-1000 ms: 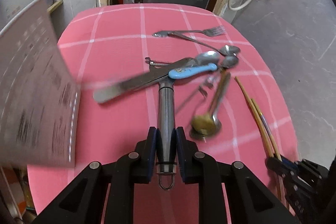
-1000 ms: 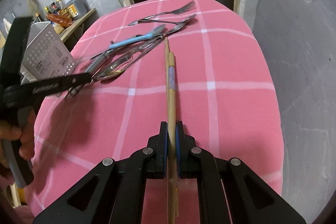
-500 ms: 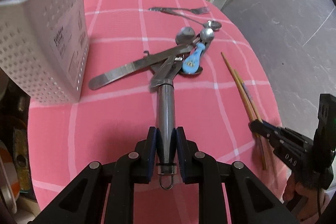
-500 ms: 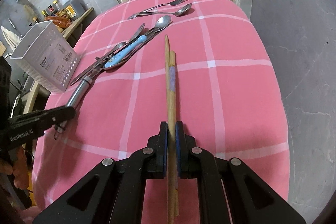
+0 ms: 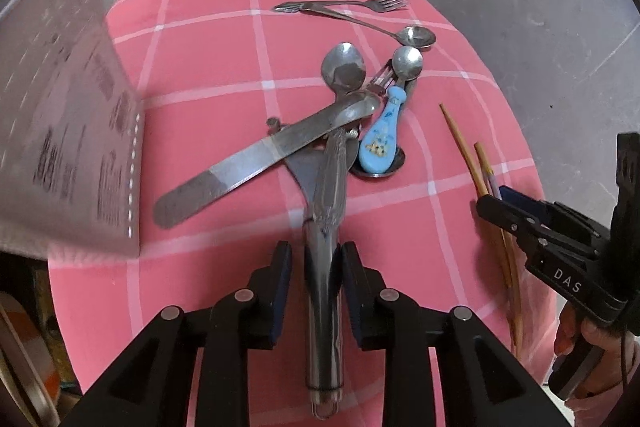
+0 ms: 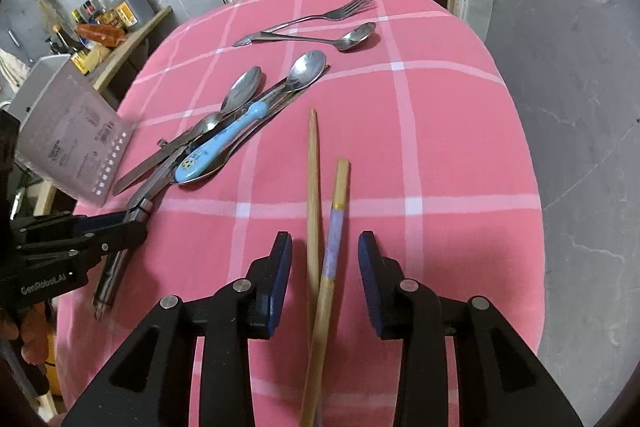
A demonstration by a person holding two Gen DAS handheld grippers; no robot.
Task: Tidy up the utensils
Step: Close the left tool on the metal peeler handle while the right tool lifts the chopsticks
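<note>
Both jaws open: left gripper (image 5: 316, 263) straddles steel handle (image 5: 325, 327), right gripper (image 6: 325, 267) straddles crossed chopsticks (image 6: 320, 247), neither gripped.

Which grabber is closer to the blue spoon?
Left. The left gripper sits just below the blue spoon's pile; the right gripper straddles the chopsticks, farther aside.
</note>
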